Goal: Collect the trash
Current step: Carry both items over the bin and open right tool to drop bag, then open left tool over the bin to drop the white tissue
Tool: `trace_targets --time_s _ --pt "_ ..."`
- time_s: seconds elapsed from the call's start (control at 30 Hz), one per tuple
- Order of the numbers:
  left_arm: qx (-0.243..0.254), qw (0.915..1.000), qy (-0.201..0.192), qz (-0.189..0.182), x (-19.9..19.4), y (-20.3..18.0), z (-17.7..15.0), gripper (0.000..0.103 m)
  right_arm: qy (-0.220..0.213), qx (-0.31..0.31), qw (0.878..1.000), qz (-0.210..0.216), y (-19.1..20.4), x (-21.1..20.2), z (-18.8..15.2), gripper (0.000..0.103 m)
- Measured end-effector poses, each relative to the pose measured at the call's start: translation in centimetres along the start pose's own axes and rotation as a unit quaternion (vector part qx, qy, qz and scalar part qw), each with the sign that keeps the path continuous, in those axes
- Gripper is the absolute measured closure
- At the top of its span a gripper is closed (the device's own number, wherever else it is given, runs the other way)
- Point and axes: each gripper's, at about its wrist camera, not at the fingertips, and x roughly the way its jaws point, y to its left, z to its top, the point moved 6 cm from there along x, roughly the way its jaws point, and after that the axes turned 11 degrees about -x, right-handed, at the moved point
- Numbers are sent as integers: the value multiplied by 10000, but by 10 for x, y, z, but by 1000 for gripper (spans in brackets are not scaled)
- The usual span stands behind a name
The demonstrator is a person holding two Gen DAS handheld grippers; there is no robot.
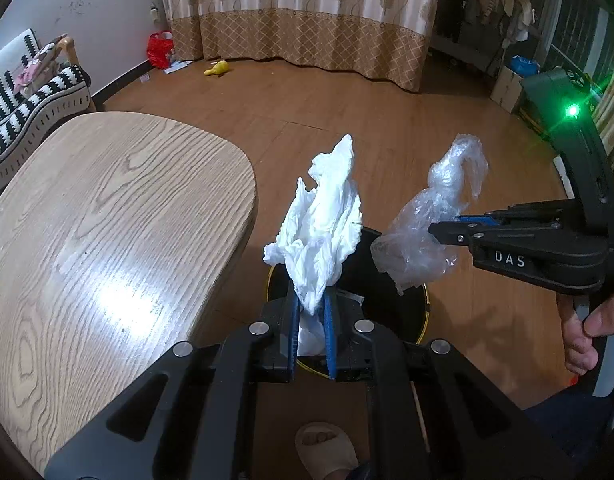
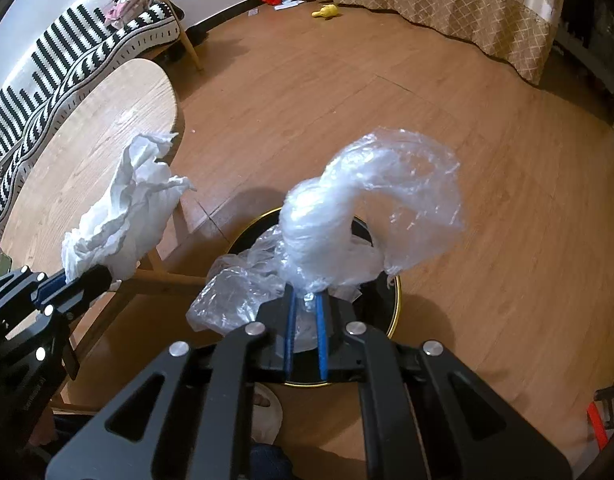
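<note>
Left wrist view: nearest the lens, the left gripper (image 1: pixel 311 312) is seen clenched on a crumpled white tissue (image 1: pixel 321 224), which is pinched between the blue pads (image 1: pixel 330 332) and stands up from them. Just below and behind it, a black trash bin (image 1: pixel 387 312) with a yellow rim is seen on the wooden floor (image 1: pixel 347 112), and the tissue is held above its opening. To the right, the right gripper (image 1: pixel 447 232) is seen from the side, closed on a clear plastic bag (image 1: pixel 431 224) that is held over the right part of the bin. A round wooden table (image 1: pixel 107 220) is placed to the left, its right edge near the bin. In the right wrist view, the plastic bag (image 2: pixel 347 232) is gripped between the blue pads (image 2: pixel 322 340) over the bin (image 2: pixel 393 312), and the tissue (image 2: pixel 127 208) is seen beside the table edge (image 2: pixel 175 120). Farther away, a striped sofa (image 1: pixel 31 100), a yellow toy (image 1: pixel 217 69), a red bag (image 1: pixel 161 49) and a patterned curtain (image 1: pixel 307 20) are found.
</note>
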Motion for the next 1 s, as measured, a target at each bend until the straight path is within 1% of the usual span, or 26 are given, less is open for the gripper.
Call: trace_targets --time_s 0.03,0.07,0.1,0.13,0.17,0.23,0.33,0.47,0.7,0.9,0.93,0.97,1.0 --pt "-1 10000 -5 6 0 0 0 93 0 11 10000 1 0 0 0 94" --pt "-4 10000 -5 6 0 0 0 93 -2 13 10000 9 0 0 0 88" --pt "1 10000 -2 -1 0 0 0 93 -7 10 10000 -3 0 -1 0 77" --pt "2 10000 -3 1 0 0 0 93 -18 1 10000 -12 0 -1 0 42" --pt "4 10000 -3 -3 0 1 0 93 -72 -10 10000 -55 0 -3 0 20" --pt "19 10000 8 -5 0 0 0 93 -242 -50 9996 -116 0 -10 3 20" --pt "19 10000 27 -25 3 -2 -1 93 -282 27 9996 -70 -2 -12 3 20" --pt "18 10000 70 -63 7 -6 -5 93 -326 87 9993 -145 -7 -14 3 20" --pt "37 9996 222 -177 22 -15 -11 93 -475 410 9977 -263 -25 -24 2 20" --pt "212 9983 286 -455 33 -33 -15 92 -625 635 9953 -385 -35 -33 2 20" --pt "233 9983 261 -473 36 -35 -15 83 -661 697 9944 -443 -38 -35 2 20" --pt "241 9982 259 -492 39 -37 -16 61 -722 804 9929 -498 -43 -39 1 20" --pt "240 9981 250 -509 41 -39 -16 46 -766 879 9919 -509 -48 -41 1 20"
